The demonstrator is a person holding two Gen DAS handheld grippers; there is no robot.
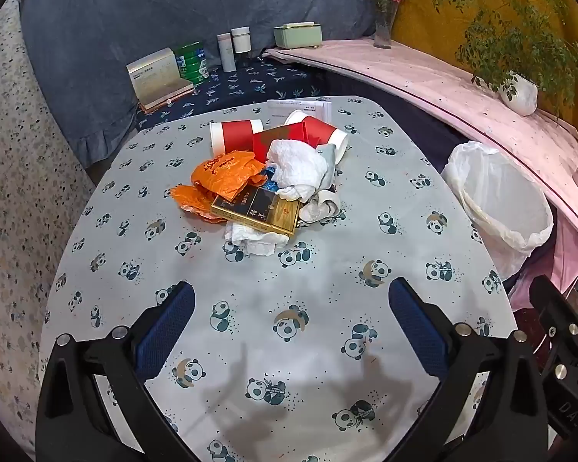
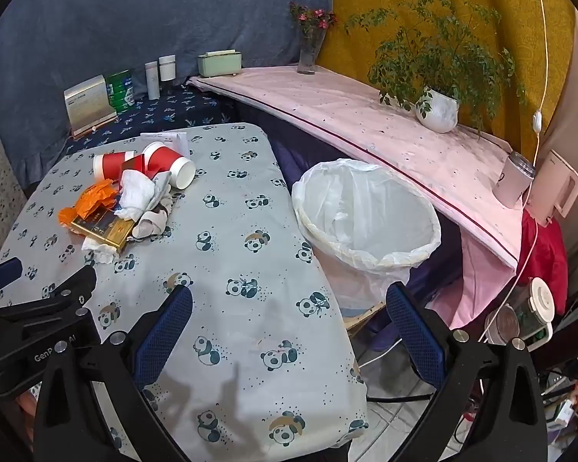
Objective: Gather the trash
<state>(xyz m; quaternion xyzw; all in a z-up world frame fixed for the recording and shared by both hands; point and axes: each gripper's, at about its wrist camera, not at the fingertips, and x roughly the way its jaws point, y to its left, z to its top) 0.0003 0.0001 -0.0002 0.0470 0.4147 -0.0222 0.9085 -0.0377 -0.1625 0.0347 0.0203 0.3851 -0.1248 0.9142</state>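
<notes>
The left gripper (image 1: pixel 291 325) and the right gripper (image 2: pixel 289 325) both hang with fingers spread wide and nothing between them, above the panda-print table (image 1: pixel 250 346).

The trash pile (image 1: pixel 266 181) lies in the table's middle: two red paper cups (image 1: pixel 235 134), one orange bag (image 1: pixel 219 177), one black-and-gold box (image 1: pixel 258 210) with unreadable writing, white tissues (image 1: pixel 296 165). One lined bin (image 2: pixel 366 215) stands beside the table. "GenR… AI" is partly readable on the left gripper's body in the right wrist view.

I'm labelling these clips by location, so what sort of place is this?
Probably a lived-in home room: a table under a panda-print cloth, a bag-lined bin beside it, and a potted plant on a pink-covered ledge.
</notes>
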